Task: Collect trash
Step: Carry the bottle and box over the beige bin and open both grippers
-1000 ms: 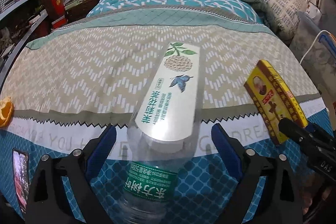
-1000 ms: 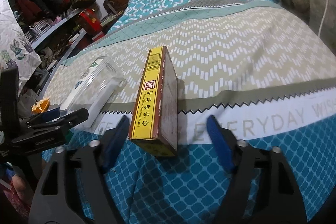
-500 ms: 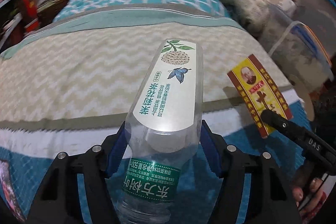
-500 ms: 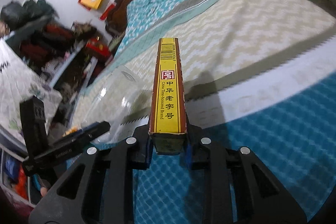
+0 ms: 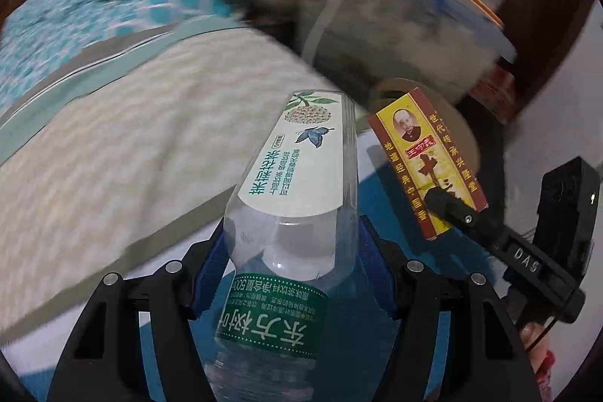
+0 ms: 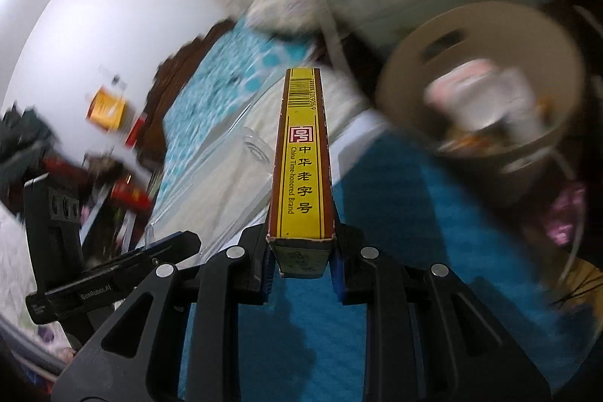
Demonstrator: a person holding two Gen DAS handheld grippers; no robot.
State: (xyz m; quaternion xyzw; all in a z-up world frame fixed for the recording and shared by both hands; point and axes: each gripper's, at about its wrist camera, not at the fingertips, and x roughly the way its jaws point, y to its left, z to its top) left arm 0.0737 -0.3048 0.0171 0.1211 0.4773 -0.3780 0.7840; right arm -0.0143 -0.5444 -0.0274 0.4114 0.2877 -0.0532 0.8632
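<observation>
The clear plastic bottle (image 5: 297, 213) lies lengthwise between the blue pads of the left tool (image 5: 292, 262), which clasp its ribbed body on both sides; its green band sits toward the camera and a pale label with a butterfly and leaves runs along the upper face. The jaws stand partly apart, having just been closing onto it. The slim yellow-and-brown cardboard box (image 6: 301, 157) is pinched by its near end in the right tool (image 6: 301, 270), narrow barcoded edge upward, jaws drawn close after just closing on it. Both are held in the air above the bed (image 5: 132, 138), over its blue patterned edge. Just beyond the box's far end stands a round beige bin (image 6: 486, 21) (already holding crumpled wrappers, blurred). A translucent storage tub (image 5: 395, 36) stands beside the bed.
</observation>
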